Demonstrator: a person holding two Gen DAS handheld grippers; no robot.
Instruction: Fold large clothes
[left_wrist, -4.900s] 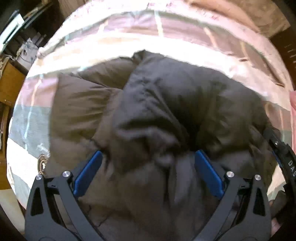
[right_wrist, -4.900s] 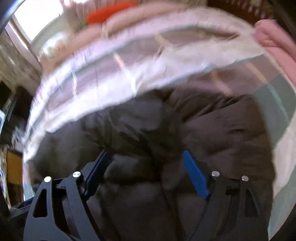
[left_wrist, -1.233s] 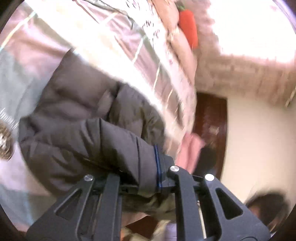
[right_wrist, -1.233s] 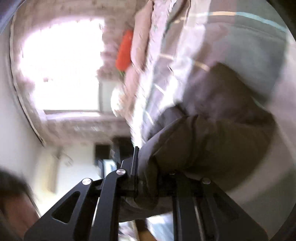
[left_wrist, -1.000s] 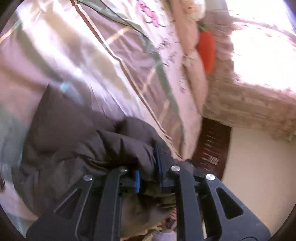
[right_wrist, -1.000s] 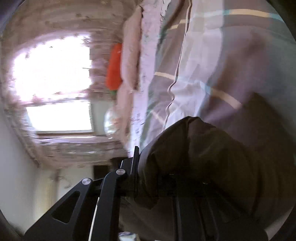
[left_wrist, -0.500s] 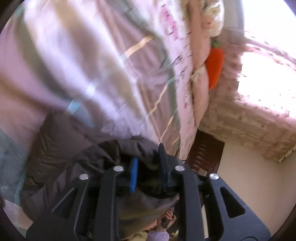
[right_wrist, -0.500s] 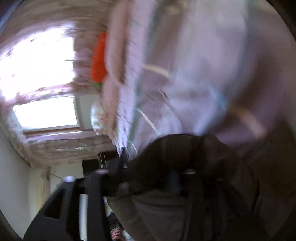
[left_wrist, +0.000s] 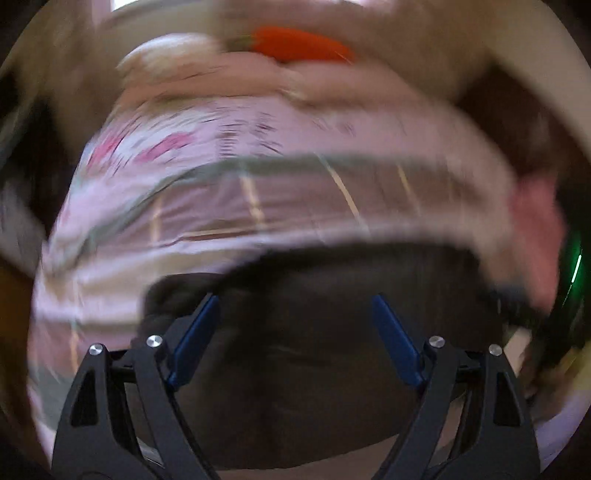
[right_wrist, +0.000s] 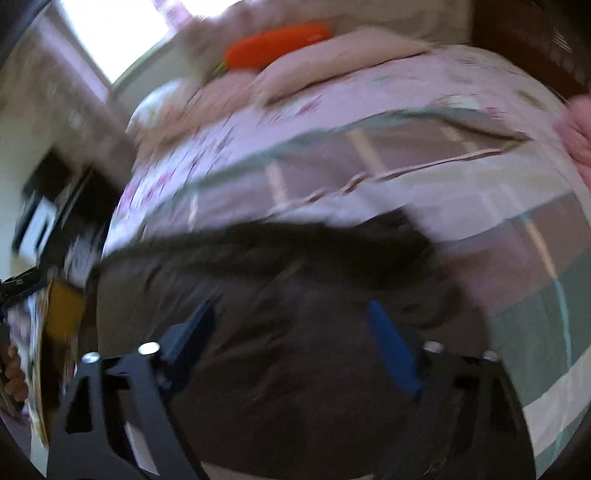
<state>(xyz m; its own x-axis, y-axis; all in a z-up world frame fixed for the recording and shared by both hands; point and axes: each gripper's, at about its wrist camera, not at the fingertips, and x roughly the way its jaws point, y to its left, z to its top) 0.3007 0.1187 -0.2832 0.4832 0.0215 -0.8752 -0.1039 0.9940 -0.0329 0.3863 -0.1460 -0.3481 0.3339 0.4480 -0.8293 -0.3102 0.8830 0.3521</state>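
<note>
Both the left gripper (left_wrist: 293, 314) and the right gripper (right_wrist: 290, 321) hang wide open, gripping nothing, above the dark jacket (left_wrist: 332, 332), which lies bunched on the near edge of the bed (left_wrist: 258, 192), apparently so either can take a fresh hold for folding.

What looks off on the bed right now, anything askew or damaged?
Nothing looks damaged or spilled. The dark puffer jacket lies bunched on the striped bedspread, with both the left hand-held gripper and right hand-held gripper open above it. An orange carrot plush sits by the pillows. Both views are motion-blurred, so fine detail is unreadable.
</note>
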